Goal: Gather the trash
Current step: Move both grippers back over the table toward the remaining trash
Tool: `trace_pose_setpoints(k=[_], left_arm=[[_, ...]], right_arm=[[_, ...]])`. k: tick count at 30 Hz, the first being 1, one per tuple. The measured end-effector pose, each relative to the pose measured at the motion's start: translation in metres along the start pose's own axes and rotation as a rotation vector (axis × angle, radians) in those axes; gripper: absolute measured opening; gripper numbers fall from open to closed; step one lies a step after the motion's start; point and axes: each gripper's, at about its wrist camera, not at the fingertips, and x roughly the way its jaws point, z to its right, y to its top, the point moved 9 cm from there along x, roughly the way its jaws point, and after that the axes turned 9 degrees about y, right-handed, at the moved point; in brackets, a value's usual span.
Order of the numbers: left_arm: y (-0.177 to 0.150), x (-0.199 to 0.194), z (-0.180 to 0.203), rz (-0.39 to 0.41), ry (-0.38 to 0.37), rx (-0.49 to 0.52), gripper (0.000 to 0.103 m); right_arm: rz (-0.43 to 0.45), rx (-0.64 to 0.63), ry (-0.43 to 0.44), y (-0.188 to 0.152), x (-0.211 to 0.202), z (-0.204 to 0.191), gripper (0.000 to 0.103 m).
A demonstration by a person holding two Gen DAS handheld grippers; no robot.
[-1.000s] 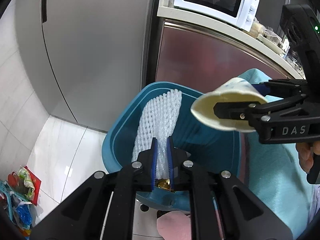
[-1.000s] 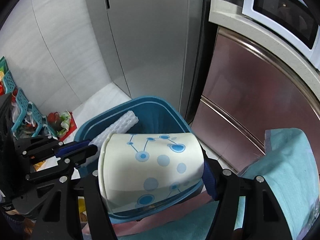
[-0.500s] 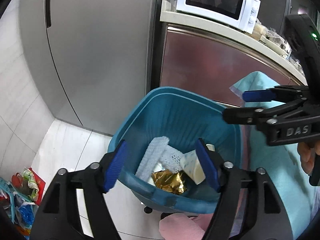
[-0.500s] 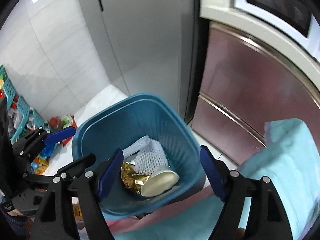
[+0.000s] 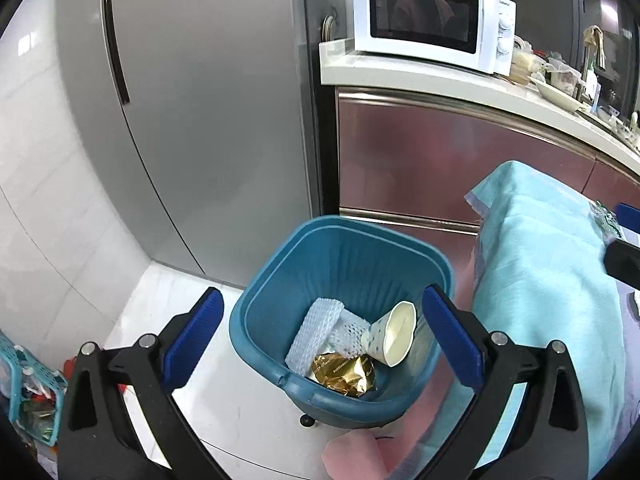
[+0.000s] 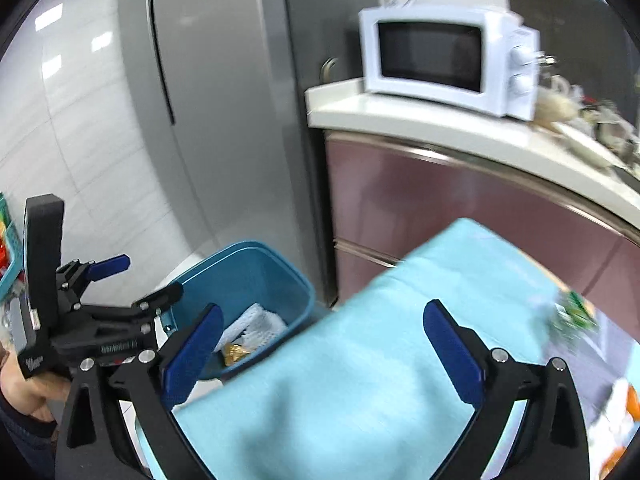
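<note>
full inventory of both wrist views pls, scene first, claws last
bin: 1, blue, on the floor beside the fridge
foam net: 1, white, in the bin
paper cup: 1, white with blue dots, on its side in the bin
foil wrapper: 1, gold, in the bin below the cup
fridge: 1, grey, behind the bin
microwave: 1, white, on the counter
counter: 1, white top, maroon fronts
cloth: 1, light blue, draped over the table right of the bin
green wrapper: 1, on the table, blurred
basket: 1, teal, on the floor at far left
left claw: open, empty, over the bin
right claw: open, empty, over the cloth
</note>
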Motion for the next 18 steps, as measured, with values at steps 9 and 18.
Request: trace_pose_setpoints(k=[9,18], left_arm=[[0.015,-0.061,0.074,0.088,-0.048,0.089,0.098],[0.009,-0.119,0.183,0.15,-0.151,0.213,0.098]], right_arm=[[0.119,0.056,-0.097,-0.031,-0.098,0.046,0.096],[0.182,0.135,-0.21,-0.076,-0.184,0.102,0.096]])
